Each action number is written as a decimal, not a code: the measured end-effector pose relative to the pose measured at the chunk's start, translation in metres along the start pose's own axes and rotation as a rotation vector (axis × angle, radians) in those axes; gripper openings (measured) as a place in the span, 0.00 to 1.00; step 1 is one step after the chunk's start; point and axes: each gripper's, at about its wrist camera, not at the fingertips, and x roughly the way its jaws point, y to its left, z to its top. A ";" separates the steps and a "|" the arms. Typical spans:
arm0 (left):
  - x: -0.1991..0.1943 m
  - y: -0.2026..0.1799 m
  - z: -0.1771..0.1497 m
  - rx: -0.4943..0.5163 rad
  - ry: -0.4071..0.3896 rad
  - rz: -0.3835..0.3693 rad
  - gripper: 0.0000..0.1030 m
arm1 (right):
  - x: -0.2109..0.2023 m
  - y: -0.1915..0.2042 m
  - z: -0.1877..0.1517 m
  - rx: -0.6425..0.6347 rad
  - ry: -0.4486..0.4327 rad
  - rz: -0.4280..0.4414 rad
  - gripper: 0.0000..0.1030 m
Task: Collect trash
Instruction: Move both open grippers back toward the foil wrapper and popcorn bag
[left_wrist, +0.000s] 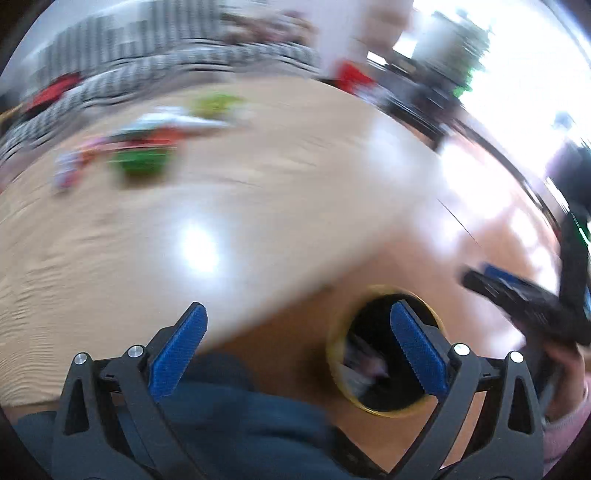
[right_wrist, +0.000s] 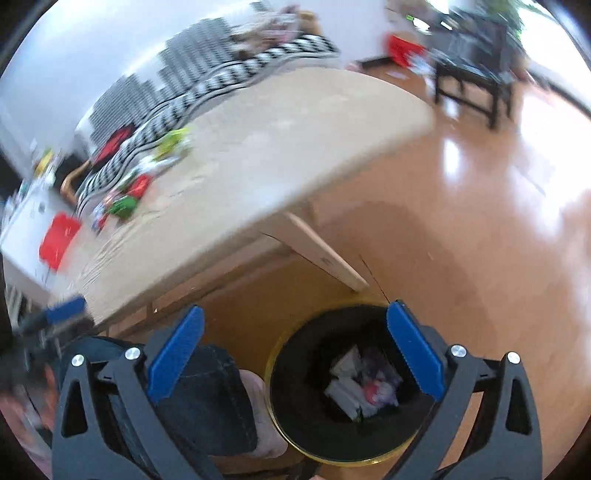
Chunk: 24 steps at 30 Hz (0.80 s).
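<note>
Trash wrappers (right_wrist: 129, 192) sit far across the worktop (right_wrist: 295, 147), both our left gripper (left_wrist: 295, 347) and right gripper (right_wrist: 295, 347) jaws released and empty over the bin (right_wrist: 347, 387), so we risk a blurred, rushed reach scattering them.

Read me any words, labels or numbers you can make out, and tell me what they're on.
No text is readable in either view.
Wrappers on the table: printing is motion-blurred.
Trash in the bin: any markings are too small and blurred.
Right gripper: faint markings, unreadable.
</note>
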 end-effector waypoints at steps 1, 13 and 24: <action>-0.003 0.022 0.004 -0.037 -0.006 0.030 0.94 | 0.009 0.019 0.009 -0.050 0.001 0.003 0.93; 0.044 0.225 0.025 -0.297 0.066 0.341 0.94 | 0.114 0.129 0.065 -0.318 0.099 -0.078 0.93; 0.086 0.258 0.085 -0.244 -0.018 0.356 0.94 | 0.185 0.153 0.111 -0.331 0.123 -0.151 0.95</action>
